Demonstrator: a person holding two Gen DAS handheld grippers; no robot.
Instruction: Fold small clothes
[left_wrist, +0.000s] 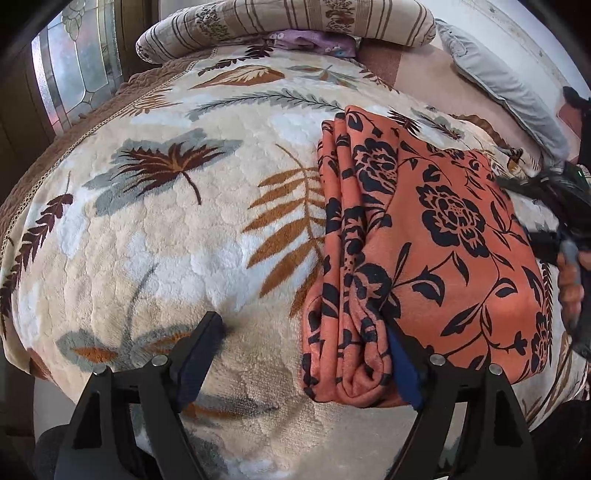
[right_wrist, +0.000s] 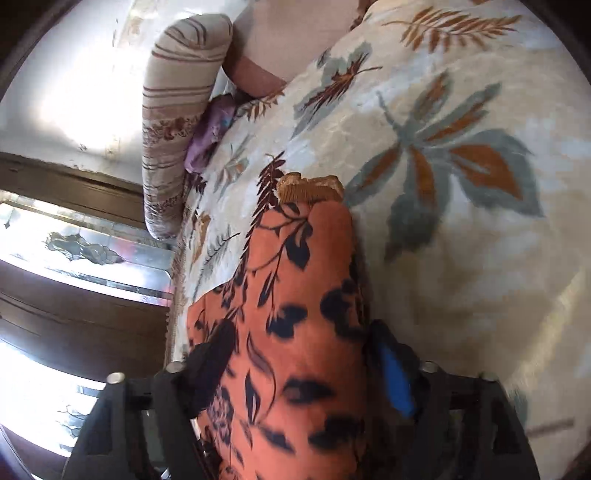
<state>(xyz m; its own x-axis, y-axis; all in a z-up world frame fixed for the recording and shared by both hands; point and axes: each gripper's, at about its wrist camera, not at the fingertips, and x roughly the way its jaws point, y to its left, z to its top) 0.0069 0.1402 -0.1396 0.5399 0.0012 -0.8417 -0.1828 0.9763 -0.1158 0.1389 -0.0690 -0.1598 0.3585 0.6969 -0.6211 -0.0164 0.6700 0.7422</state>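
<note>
My left tool (left_wrist: 301, 363) is spread beside the folded cloth (left_wrist: 424, 236). My right tool (right_wrist: 301, 365) straddles it, unpinched. It's soft and floppy; I'd grip the thick folded edge.

A leaf-patterned blanket (left_wrist: 166, 240) lies below a striped pillow (left_wrist: 280, 22).

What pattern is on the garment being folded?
Orange garment with a black floral and vine print, lying on the leaf-patterned blanket; clearest in the left wrist view.
</note>
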